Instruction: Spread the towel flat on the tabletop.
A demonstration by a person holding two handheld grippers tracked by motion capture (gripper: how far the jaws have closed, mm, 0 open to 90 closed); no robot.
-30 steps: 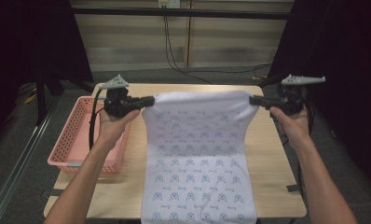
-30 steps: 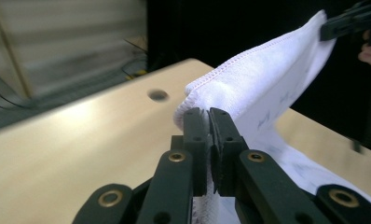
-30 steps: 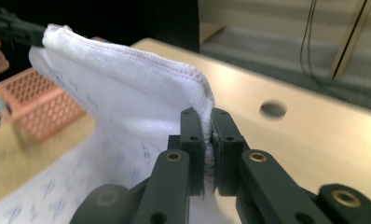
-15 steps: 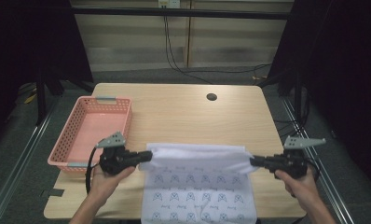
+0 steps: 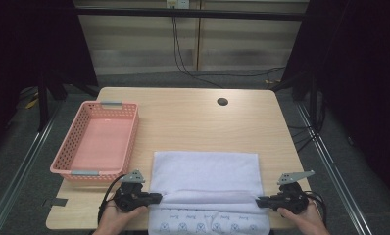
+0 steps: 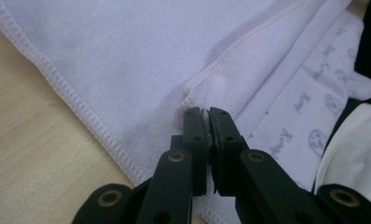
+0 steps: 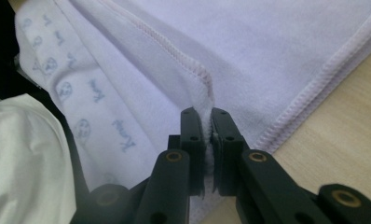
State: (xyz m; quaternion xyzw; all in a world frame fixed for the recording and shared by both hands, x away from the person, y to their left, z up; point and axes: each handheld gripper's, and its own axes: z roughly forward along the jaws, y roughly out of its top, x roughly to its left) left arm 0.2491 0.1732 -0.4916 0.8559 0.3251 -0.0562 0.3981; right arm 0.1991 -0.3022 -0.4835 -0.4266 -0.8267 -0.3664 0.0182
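The towel (image 5: 205,171) lay folded at the near edge of the table (image 5: 183,112). The left gripper (image 5: 151,198) and right gripper (image 5: 261,200) each pinched a corner. An uneven release could have skewed the fold.

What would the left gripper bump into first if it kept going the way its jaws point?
Probably more of the towel: the left gripper points across the table toward the right gripper, and the folded cloth lies between them.
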